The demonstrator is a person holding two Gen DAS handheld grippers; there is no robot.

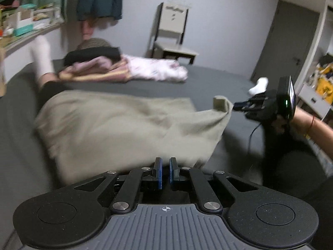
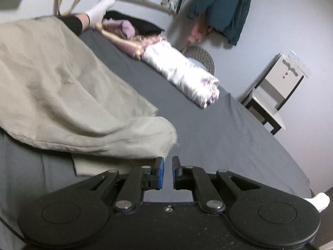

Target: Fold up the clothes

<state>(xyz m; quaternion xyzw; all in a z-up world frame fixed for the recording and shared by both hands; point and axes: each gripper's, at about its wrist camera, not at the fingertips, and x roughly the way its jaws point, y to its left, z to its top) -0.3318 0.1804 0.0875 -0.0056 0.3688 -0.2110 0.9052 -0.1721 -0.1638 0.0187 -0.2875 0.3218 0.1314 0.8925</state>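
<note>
A beige garment lies rumpled and blurred across the dark grey bed sheet. My left gripper sits at its near edge. A narrow gap shows between its blue pads, and the cloth lies just past the tips. My right gripper, held by a hand, hovers beside the garment's raised right corner. In the right wrist view, the right gripper stands slightly open with only grey sheet in the gap. The beige garment ends just left of its fingers.
A pile of folded black, pink and striped clothes and a white floral garment lie at the far side. A person's leg in a white sock rests on the bed's left; another sock shows at the right. A chair stands beyond.
</note>
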